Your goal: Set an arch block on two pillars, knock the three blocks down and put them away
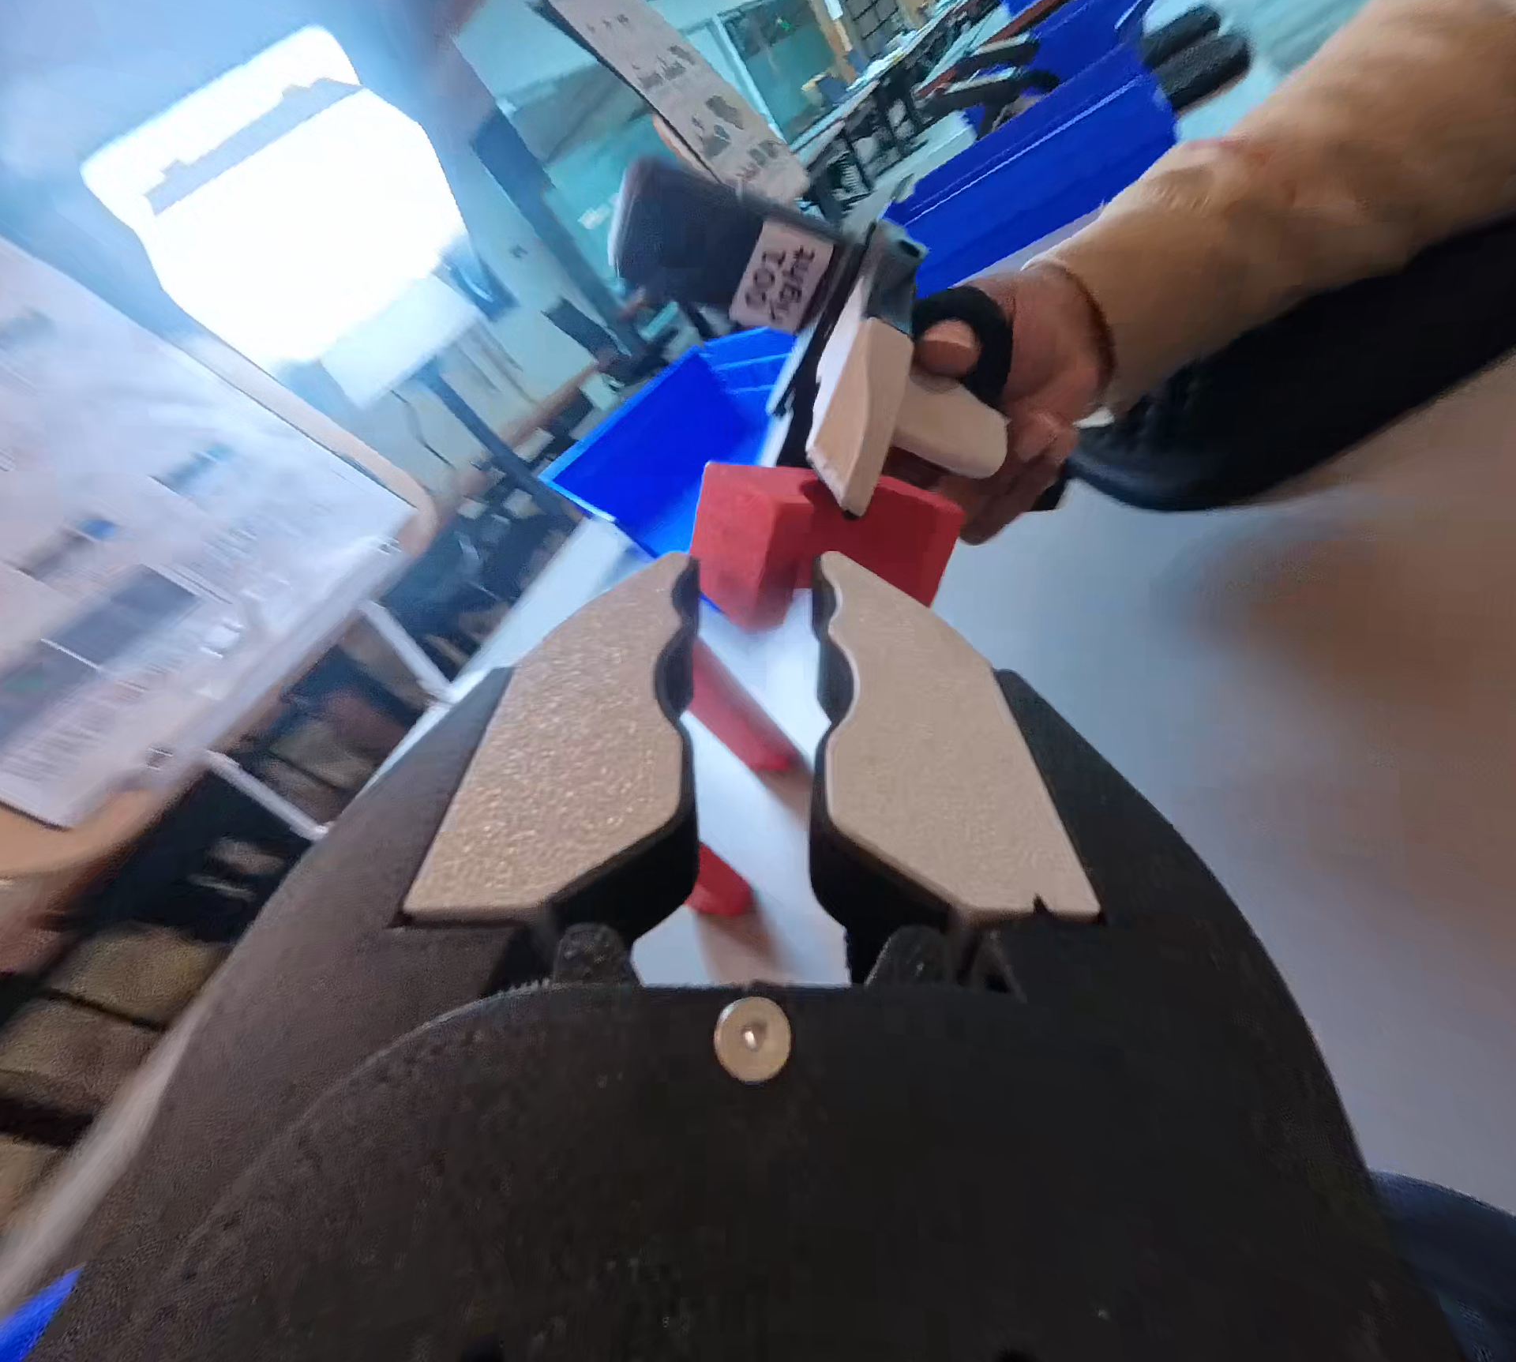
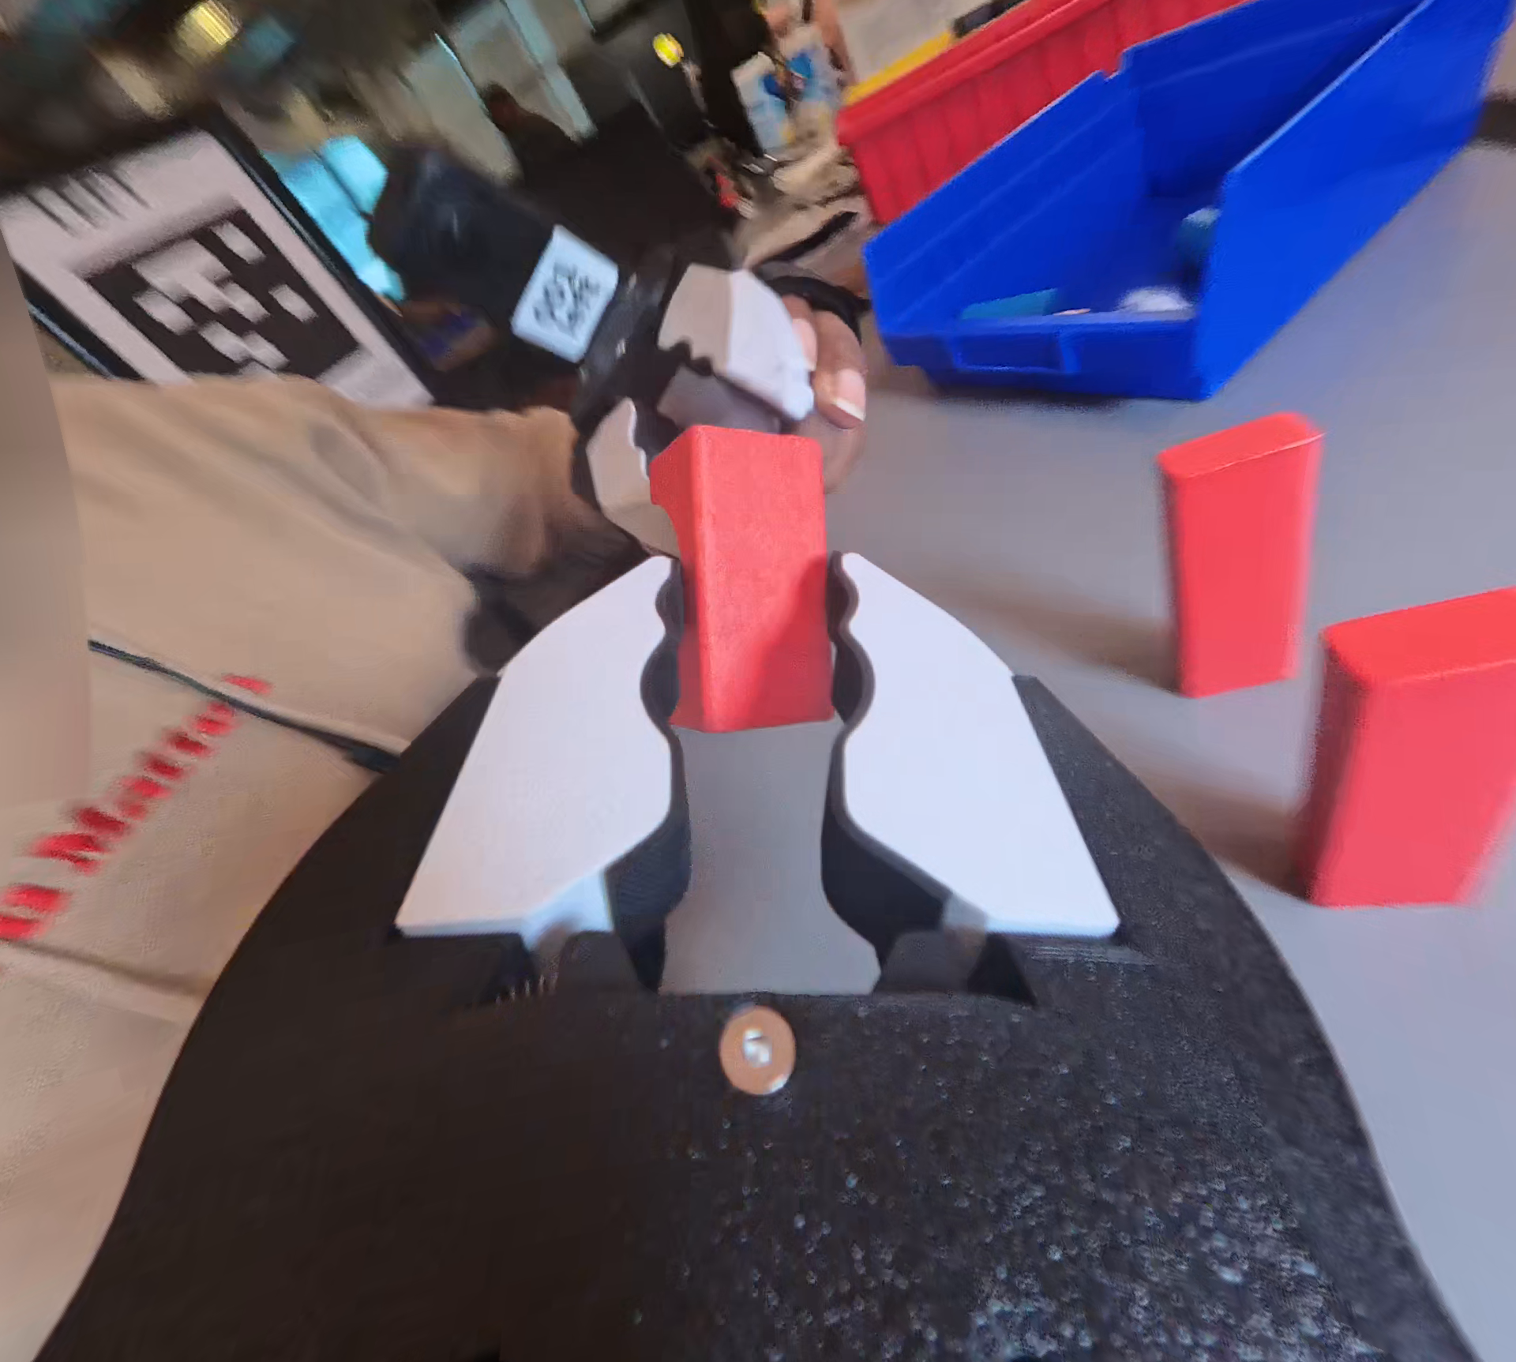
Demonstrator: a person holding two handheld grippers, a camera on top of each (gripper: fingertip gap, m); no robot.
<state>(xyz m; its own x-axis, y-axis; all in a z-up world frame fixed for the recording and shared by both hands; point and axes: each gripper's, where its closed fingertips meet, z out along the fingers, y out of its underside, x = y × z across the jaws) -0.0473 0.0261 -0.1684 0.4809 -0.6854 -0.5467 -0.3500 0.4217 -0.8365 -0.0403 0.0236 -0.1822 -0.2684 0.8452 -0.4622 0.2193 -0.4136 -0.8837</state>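
The red arch block (image 2: 748,588) is gripped between the fingers of the right gripper (image 2: 755,572) and held off the grey desk (image 2: 1025,502), its notch turned to the left in the right wrist view. Two red pillars (image 2: 1239,551) (image 2: 1419,757) are seen upright on the desk to the right, near each other and apart from the arch. Behind them a blue bin (image 2: 1066,231) is set on the desk, with a red bin (image 2: 1058,59) further back. The left gripper (image 1: 755,576) is held tilted just beside the arch, its fingers parted with nothing between them. A white sticker (image 1: 778,274) with writing is borne on the right gripper's body, and a square-patterned label (image 2: 564,295) on the left one. A hand (image 1: 1025,404) in a beige sleeve (image 1: 1280,174) is wrapped round the right gripper's handle. Red lettering, apparently on clothing (image 2: 131,806), is blurred.
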